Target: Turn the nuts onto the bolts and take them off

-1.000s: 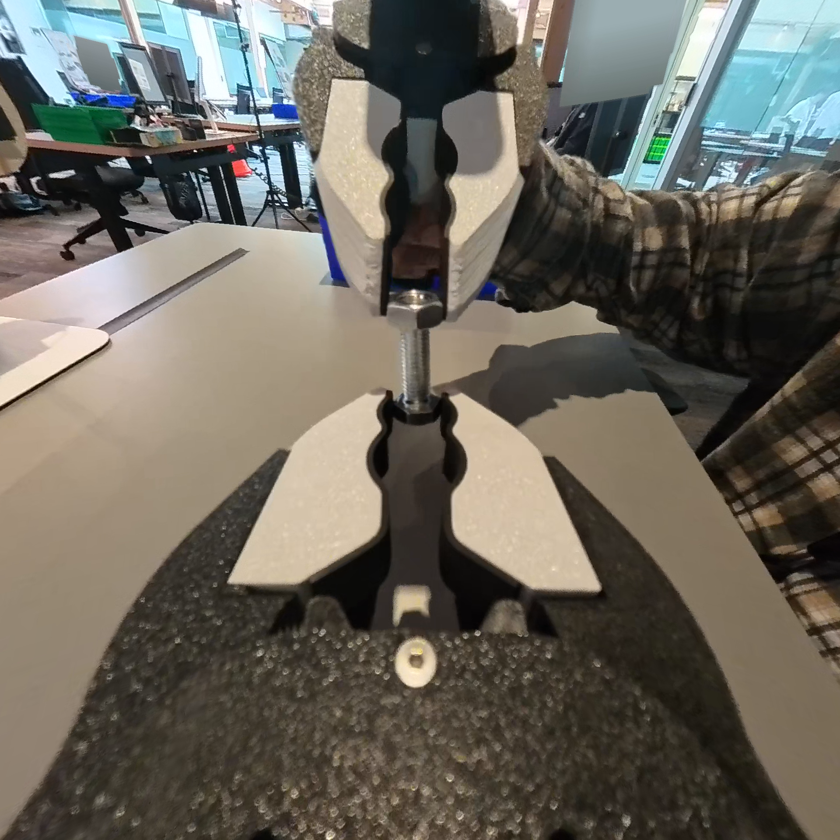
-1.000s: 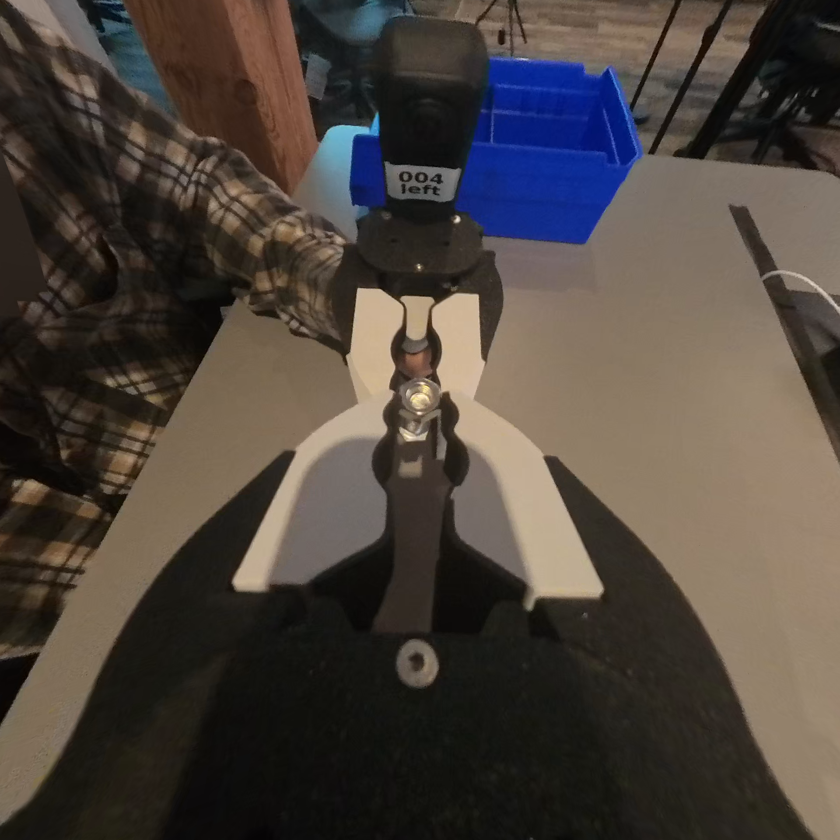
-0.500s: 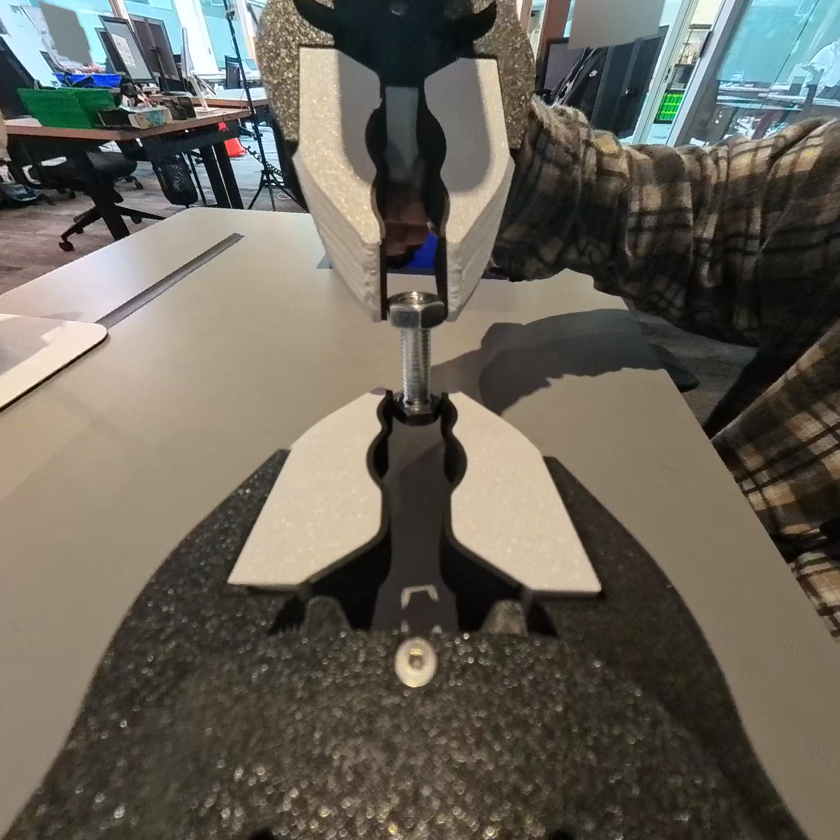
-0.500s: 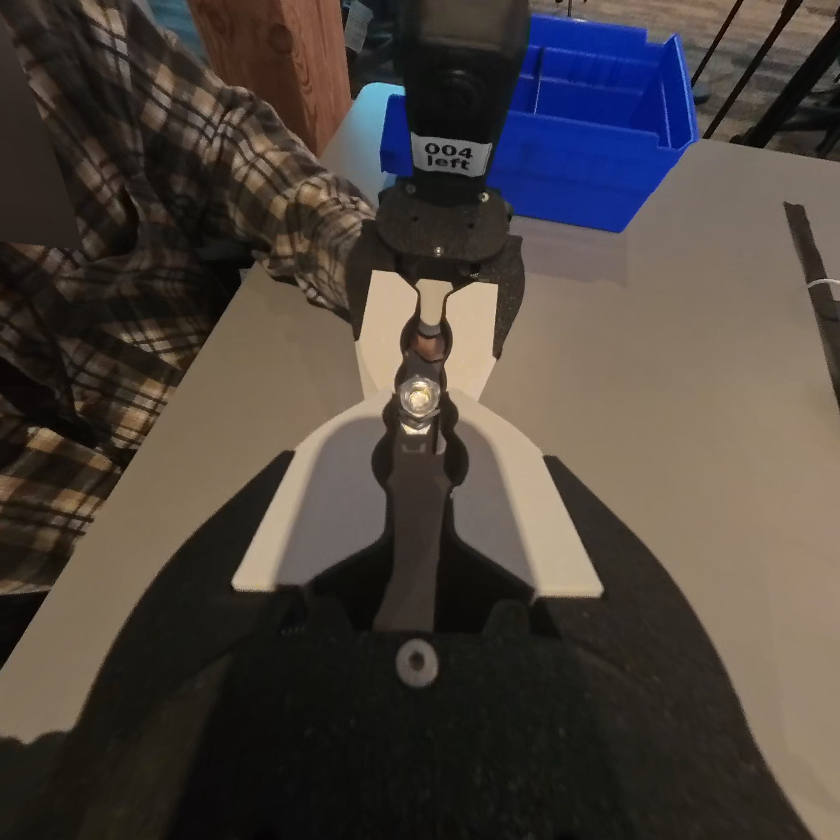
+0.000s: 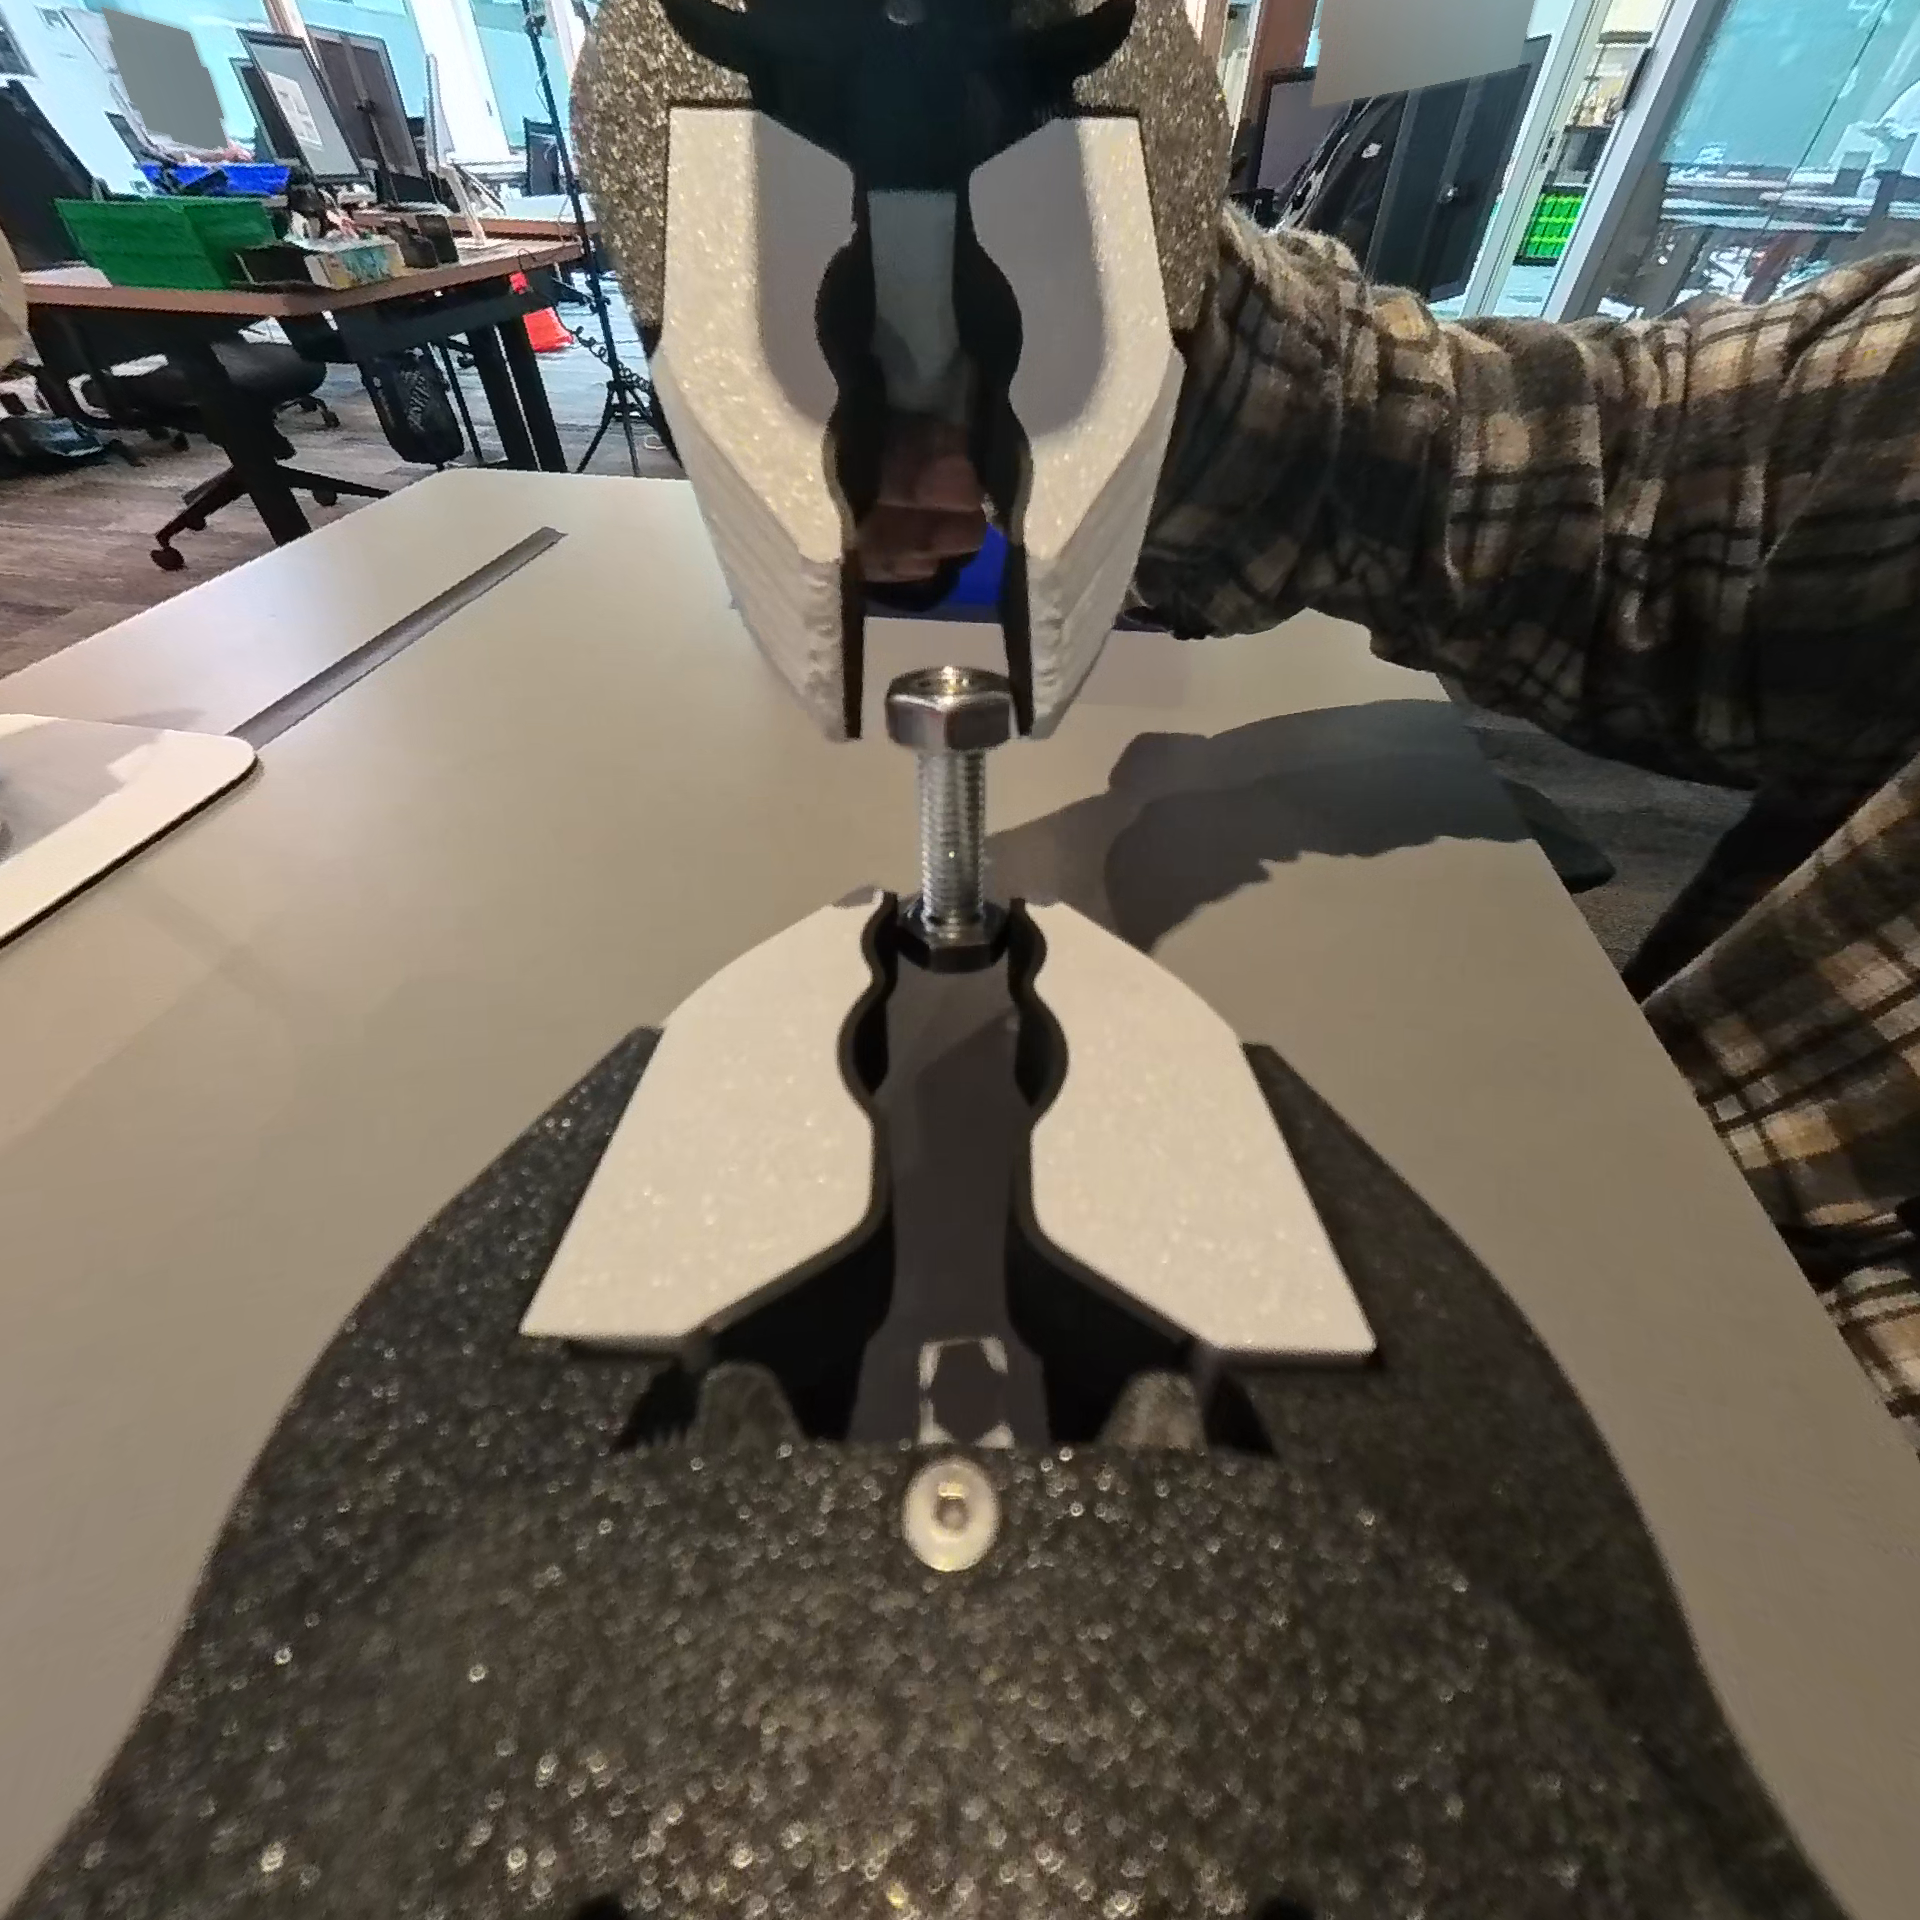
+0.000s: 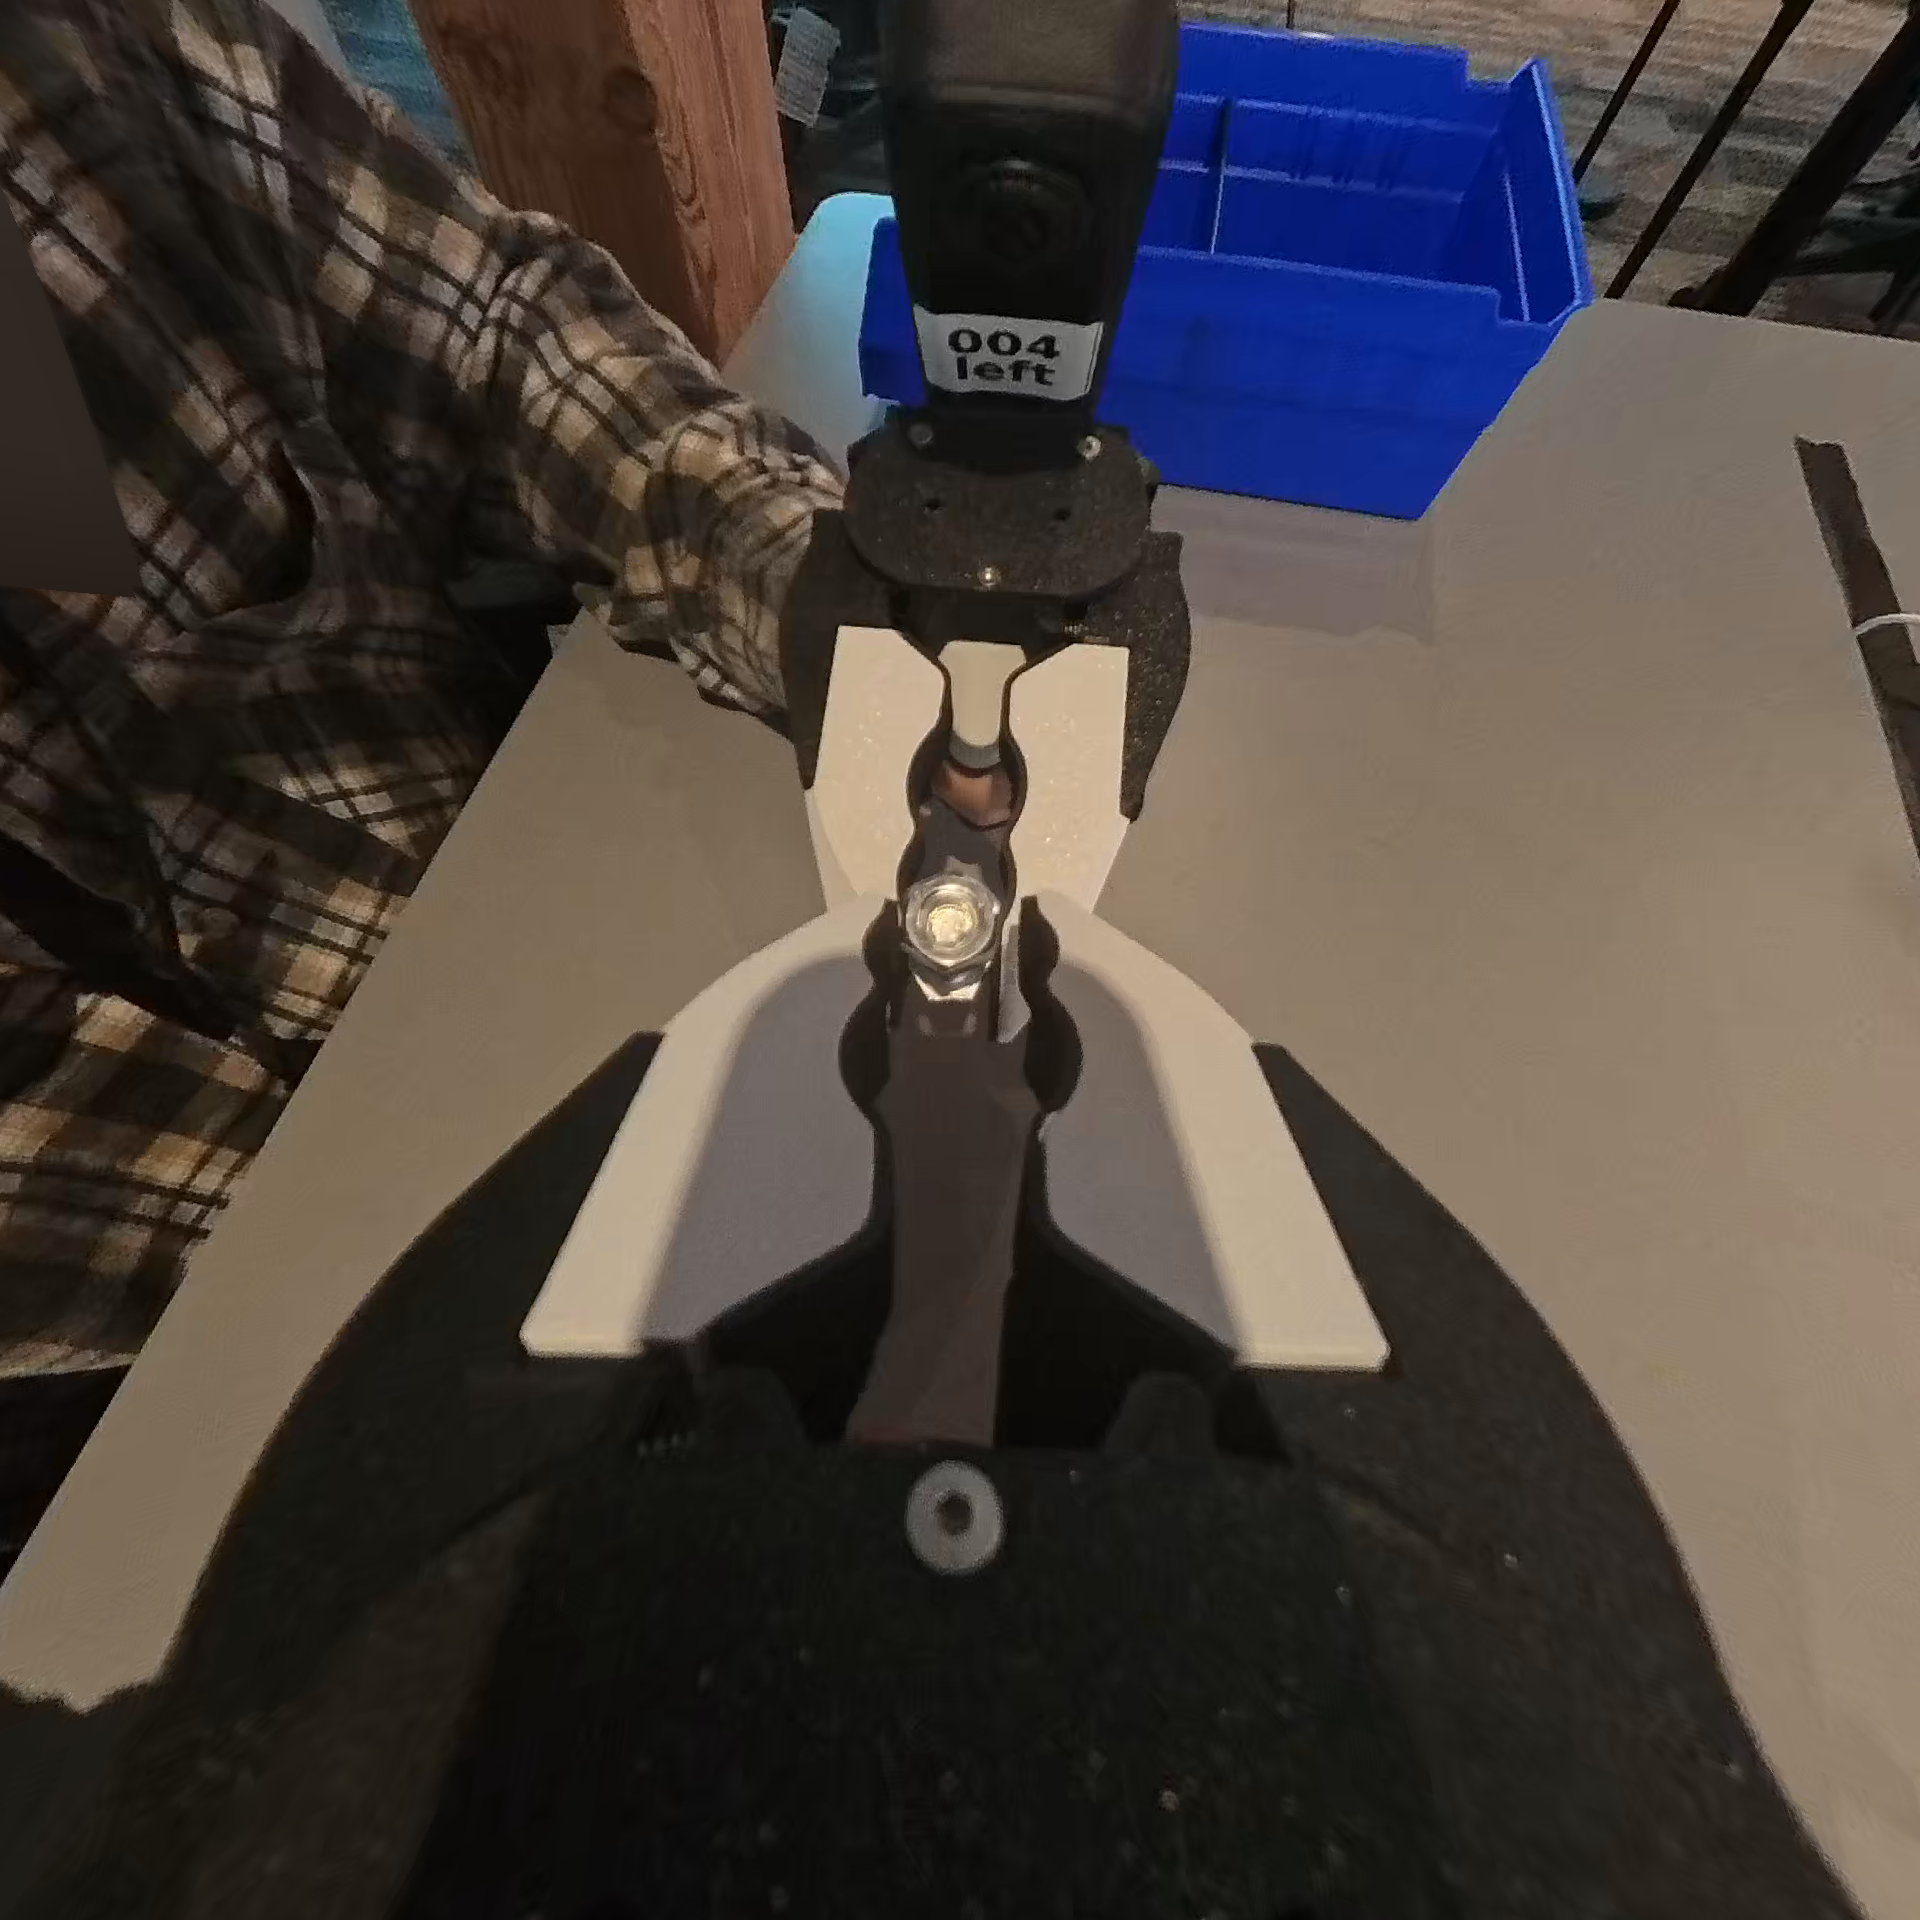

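the bolt stands upright above the grey tabletop, head end down, pinched between the tips of the left gripper, whose fingers are pressed onto its hexagonal head. at the bolt's top sits the nut. the right gripper comes from beyond the bolt with its fingers spread a little, a slim gap on either side of the nut. behind the bolt lies a blue bin.
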Demonstrator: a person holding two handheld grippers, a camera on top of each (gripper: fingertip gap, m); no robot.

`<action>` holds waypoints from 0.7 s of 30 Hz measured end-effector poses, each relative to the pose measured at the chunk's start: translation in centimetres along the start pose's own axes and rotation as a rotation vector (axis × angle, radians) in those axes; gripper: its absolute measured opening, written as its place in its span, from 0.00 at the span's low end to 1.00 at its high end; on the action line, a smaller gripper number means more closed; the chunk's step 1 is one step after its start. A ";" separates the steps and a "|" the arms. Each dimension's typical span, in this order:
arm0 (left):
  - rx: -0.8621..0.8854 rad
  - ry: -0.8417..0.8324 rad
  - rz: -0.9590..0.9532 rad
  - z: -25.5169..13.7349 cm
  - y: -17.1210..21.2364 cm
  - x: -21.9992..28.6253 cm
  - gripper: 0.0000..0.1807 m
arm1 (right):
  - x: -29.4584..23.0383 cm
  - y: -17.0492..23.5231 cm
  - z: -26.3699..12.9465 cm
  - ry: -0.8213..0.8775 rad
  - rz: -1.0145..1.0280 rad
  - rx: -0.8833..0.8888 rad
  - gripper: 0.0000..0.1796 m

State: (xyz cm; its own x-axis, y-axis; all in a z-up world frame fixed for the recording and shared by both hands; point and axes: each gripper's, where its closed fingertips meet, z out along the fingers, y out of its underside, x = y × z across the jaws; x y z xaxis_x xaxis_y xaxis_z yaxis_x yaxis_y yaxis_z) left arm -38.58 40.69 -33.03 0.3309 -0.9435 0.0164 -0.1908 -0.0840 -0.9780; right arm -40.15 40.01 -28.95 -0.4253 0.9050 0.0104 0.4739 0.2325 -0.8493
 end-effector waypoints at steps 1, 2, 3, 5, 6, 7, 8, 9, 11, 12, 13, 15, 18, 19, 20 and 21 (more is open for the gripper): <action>0.000 0.000 0.000 0.0 0.0 0.0 0.11 | 0.0 0.0 0.0 -0.002 0.001 0.001 0.12; 0.000 0.000 0.000 0.0 0.0 0.0 0.11 | 0.0 0.0 0.0 -0.001 0.000 0.001 0.12; 0.001 -0.001 0.000 0.0 0.0 0.0 0.11 | 0.0 0.0 0.0 0.001 -0.001 0.002 0.12; 0.001 -0.001 0.000 0.0 0.0 0.0 0.11 | 0.0 -0.1 0.0 0.004 0.001 0.005 0.13; 0.002 -0.002 0.000 0.0 0.0 0.0 0.11 | 0.0 -0.1 0.0 0.004 0.001 0.006 0.13; 0.002 -0.002 0.000 0.1 0.0 0.0 0.11 | 0.0 -0.1 0.0 0.005 0.002 0.005 0.13; 0.003 -0.002 0.000 0.1 0.0 0.0 0.11 | 0.0 -0.1 0.0 0.005 0.002 0.005 0.14; 0.004 -0.002 -0.001 0.0 0.0 0.0 0.11 | 0.0 -0.2 0.0 0.005 0.002 0.005 0.14; 0.007 -0.002 -0.002 0.0 0.0 0.0 0.11 | 0.1 -0.2 0.0 0.007 0.000 0.009 0.14; 0.009 -0.002 -0.003 0.0 -0.1 0.0 0.11 | 0.0 -0.3 0.0 0.005 0.001 0.010 0.14; 0.011 -0.001 -0.004 0.0 -0.1 0.0 0.11 | 0.0 -0.3 0.1 0.006 0.002 0.010 0.14; 0.017 -0.001 -0.010 0.0 -0.1 -0.1 0.11 | 0.1 -0.5 0.1 0.009 0.000 0.012 0.15; 0.028 -0.005 -0.013 -0.1 -0.3 -0.2 0.11 | 0.0 -0.9 0.0 0.003 0.001 0.031 0.16; 0.033 -0.005 -0.015 -0.1 -0.3 -0.2 0.11 | 0.0 -1.0 0.0 0.003 0.003 0.035 0.16; 0.038 -0.006 -0.019 -0.2 -0.4 -0.2 0.11 | 0.0 -1.1 0.0 0.002 0.005 0.039 0.17; 0.042 -0.008 -0.021 -0.2 -0.4 -0.3 0.11 | 0.0 -1.2 0.0 -0.001 0.004 0.046 0.19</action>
State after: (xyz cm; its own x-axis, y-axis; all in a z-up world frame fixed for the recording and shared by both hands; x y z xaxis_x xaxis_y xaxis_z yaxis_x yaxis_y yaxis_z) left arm -38.78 40.92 -32.56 0.3416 -0.9392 0.0359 -0.1446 -0.0903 -0.9854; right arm -40.75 39.66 -27.94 -0.4238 0.9057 0.0064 0.4402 0.2121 -0.8725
